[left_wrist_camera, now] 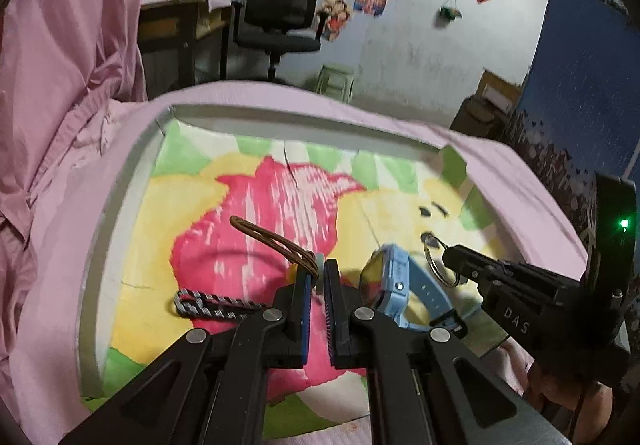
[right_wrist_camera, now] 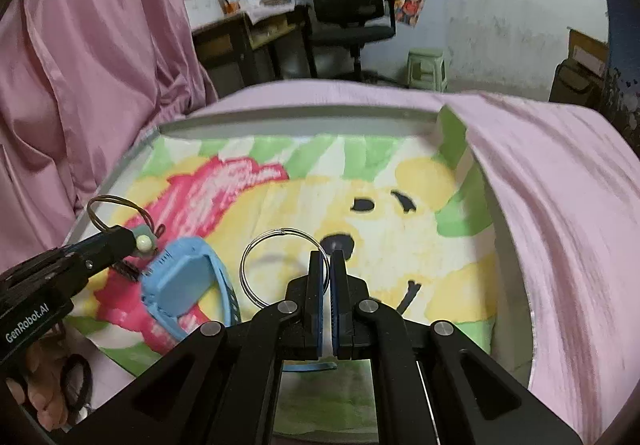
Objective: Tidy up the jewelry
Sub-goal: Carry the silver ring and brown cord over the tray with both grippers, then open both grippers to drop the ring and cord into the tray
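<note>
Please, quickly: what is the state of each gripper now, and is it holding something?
Left gripper: jaws closed, holding the brown cord bracelet by its beads.
Right gripper: jaws closed, holding the metal ring.

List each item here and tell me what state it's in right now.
Left gripper: shut on brown cord bracelet, lifted.
Right gripper: shut on metal ring, held upright.
Blue watch: lying on its side in tray.
Checkered band: lying flat.
</note>
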{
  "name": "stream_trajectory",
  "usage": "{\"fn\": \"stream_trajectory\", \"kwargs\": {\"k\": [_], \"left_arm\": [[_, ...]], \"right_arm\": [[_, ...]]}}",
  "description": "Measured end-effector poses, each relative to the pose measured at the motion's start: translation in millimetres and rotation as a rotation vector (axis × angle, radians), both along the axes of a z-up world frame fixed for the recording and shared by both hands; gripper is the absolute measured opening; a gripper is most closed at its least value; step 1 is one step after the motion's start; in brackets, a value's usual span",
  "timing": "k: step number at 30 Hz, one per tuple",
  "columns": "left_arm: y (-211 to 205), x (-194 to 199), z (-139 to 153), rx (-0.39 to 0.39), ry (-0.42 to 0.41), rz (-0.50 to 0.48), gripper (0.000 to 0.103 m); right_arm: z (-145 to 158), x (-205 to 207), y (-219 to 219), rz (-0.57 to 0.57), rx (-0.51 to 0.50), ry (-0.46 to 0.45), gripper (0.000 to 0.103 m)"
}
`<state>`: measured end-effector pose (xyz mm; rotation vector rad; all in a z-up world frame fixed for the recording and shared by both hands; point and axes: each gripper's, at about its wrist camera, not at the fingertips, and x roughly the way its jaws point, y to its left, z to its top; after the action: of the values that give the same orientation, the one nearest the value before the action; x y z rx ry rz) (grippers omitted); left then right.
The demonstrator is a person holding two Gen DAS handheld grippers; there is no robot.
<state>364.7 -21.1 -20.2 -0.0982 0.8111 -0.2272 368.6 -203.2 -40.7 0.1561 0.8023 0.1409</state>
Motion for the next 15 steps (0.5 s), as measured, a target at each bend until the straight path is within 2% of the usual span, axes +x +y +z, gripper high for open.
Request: {"fn": "stream_trajectory", "kwargs": {"k": [7, 14, 15], "left_arm": [[-3, 1, -1, 0.023, 0.033, -0.018, 0.007], [3, -9, 2, 0.013, 0.016, 0.009, 0.007], [5, -10, 3, 0.009, 0.009, 0.013, 0.007]], "right_arm": [[-12, 4, -2, 0.009, 0.012, 0.055, 0.003], [-8, -1, -5, 0.019, 0.03, 0.028, 0.005], [-7, -3, -6, 0.018, 0.031, 0.019, 0.009]]}}
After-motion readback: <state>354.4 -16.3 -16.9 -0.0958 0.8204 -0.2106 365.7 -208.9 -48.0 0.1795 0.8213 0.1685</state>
